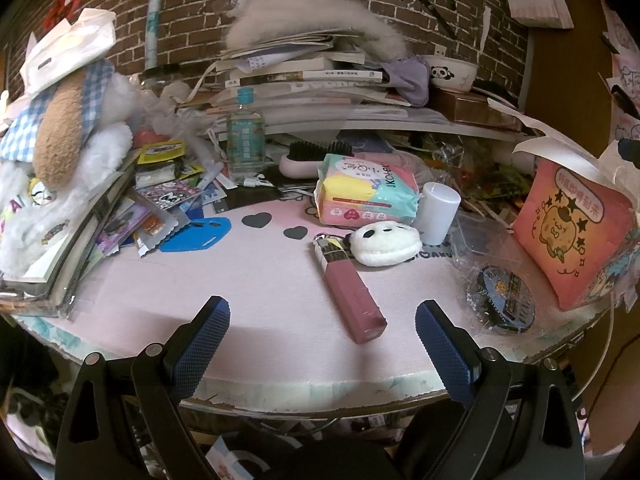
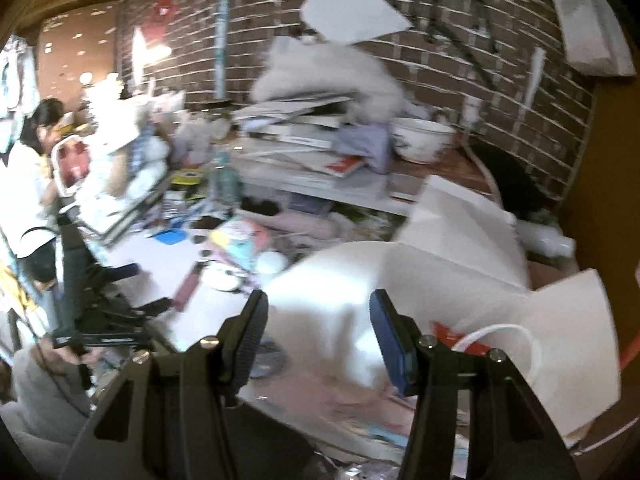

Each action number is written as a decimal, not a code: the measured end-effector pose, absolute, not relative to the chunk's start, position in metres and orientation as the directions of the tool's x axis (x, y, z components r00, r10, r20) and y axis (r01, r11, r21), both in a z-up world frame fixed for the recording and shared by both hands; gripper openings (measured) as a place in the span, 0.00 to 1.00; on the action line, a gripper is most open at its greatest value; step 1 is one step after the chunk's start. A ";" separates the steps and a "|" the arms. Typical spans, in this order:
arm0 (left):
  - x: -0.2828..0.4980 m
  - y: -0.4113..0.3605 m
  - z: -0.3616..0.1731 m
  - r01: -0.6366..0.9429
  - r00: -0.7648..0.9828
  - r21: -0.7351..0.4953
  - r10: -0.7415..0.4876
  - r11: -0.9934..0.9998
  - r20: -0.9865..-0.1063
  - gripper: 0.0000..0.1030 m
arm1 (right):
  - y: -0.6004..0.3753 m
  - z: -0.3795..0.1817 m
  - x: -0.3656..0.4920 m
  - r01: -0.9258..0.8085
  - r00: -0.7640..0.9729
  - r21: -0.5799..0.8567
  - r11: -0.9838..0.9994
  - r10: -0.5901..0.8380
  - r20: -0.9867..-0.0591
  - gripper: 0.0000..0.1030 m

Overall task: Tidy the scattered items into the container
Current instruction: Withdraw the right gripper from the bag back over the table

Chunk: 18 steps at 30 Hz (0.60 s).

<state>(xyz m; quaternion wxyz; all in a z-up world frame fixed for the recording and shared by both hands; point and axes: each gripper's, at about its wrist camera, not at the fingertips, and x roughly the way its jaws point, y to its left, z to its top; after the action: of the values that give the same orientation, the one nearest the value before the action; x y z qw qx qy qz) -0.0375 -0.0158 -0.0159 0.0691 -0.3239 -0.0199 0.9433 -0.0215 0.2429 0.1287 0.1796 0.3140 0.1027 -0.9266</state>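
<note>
Left gripper [image 1: 322, 334]: jaws wide apart, nothing between them, hovering over the near edge of the pink mat [image 1: 248, 280].
Right gripper [image 2: 318, 334]: jaws wide apart, nothing held; view is motion-blurred, white paper bag [image 2: 460, 280] right ahead of it.
Far left clutter: plush dog [image 1: 60, 140] in a blue check bib sits on a tilted stack of books [image 1: 68, 256]; loose sachets and cards [image 1: 160, 200] spill off beside it, plus a blue tag [image 1: 198, 234] flat on the mat.
Back left: clear bottle [image 1: 245, 136] with a blue cap, upright, behind the card pile.
Back centre: pink hairbrush [image 1: 316, 158] lying bristles up, just behind the tissue pack [image 1: 366, 190].
Shelf behind: messy stack of books and papers [image 1: 304, 76] with a fluffy grey thing [image 1: 316, 16] on top; panda bowl [image 1: 450, 72] at its right end, contents hidden.
Centre, task items: pink tube [image 1: 352, 300] lies on the mat between and just beyond the left fingers, ringed to a white panda plush [image 1: 386, 242] that touches its far end.
White cup [image 1: 439, 212]: upright, just right of the tissue pack, near the panda plush; inside not visible.
Right of centre: dark tape roll [image 1: 502, 300] in clear wrap, near the mat's edge, apart from the tube.
Clear plastic box [image 1: 480, 236]: behind the tape roll, looks see-through; contents cannot be told.
Far right: pink cartoon box [image 1: 572, 236], tilted, beside the tape roll; which of these is the target container cannot be told.
In the way: tube lies closest to the left gripper, open mat around it.
</note>
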 end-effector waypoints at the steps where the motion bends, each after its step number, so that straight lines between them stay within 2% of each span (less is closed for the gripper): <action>1: -0.037 -0.017 -0.016 -0.117 -0.781 -0.082 0.143 -0.990 -0.608 0.90 | 0.237 0.127 -0.021 0.414 -0.731 -0.071 -0.908 -0.285 -0.620 0.48; 10: -0.035 -0.028 -0.017 -0.107 -0.782 -0.095 0.143 -0.990 -0.607 0.91 | 0.186 0.096 -0.018 0.544 -0.629 0.023 -0.839 -0.425 -0.651 0.48; 18: -0.036 -0.033 -0.020 -0.096 -0.778 -0.102 0.138 -0.990 -0.613 0.91 | 0.165 0.061 -0.013 0.564 -0.599 0.069 -0.823 -0.466 -0.651 0.48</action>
<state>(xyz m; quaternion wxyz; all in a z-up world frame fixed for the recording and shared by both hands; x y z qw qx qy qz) -0.0358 -0.0325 -0.0202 0.0623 -0.3273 -0.0323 0.9423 -0.0129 0.1653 0.0605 0.2890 0.3417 0.0719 -0.8914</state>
